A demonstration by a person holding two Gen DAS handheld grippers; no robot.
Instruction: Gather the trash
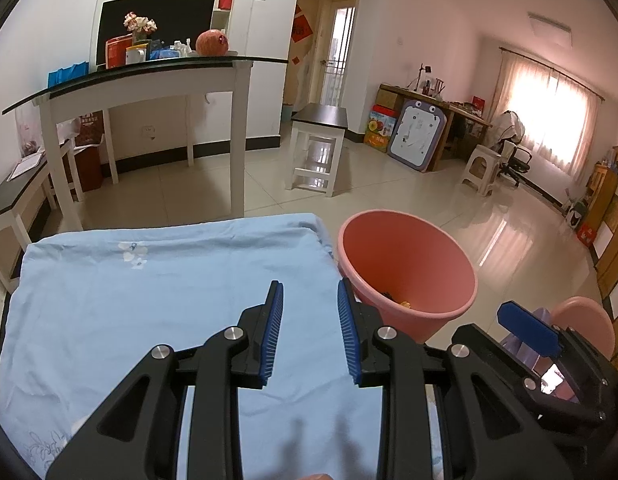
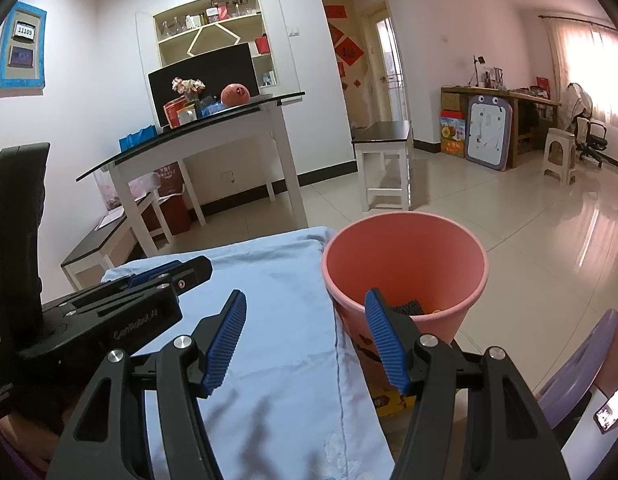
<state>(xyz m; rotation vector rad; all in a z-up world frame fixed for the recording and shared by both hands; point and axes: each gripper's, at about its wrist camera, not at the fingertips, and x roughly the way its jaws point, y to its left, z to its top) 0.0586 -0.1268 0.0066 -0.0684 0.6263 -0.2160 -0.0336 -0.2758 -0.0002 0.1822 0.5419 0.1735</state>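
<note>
A pink bin [image 1: 407,264] stands on the floor off the right edge of a table draped in a light blue cloth [image 1: 149,300]. Inside the bin [image 2: 405,268] lie a dark scrap [image 2: 407,307] and a small yellow bit [image 1: 405,303]. My left gripper [image 1: 311,334] hovers open over the cloth near its right edge, nothing between the blue pads. My right gripper [image 2: 305,340] is open too, straddling the cloth's edge and the bin's near wall, with nothing in it. The left gripper [image 2: 165,276] shows at the left of the right wrist view.
A white desk [image 1: 149,80] with a monitor and clutter stands behind the cloth. A white side table [image 1: 321,136], a drawing board [image 1: 417,136], a stool [image 1: 483,168] and an office chair fill the tiled room. A purple chair back [image 2: 577,364] is at the right.
</note>
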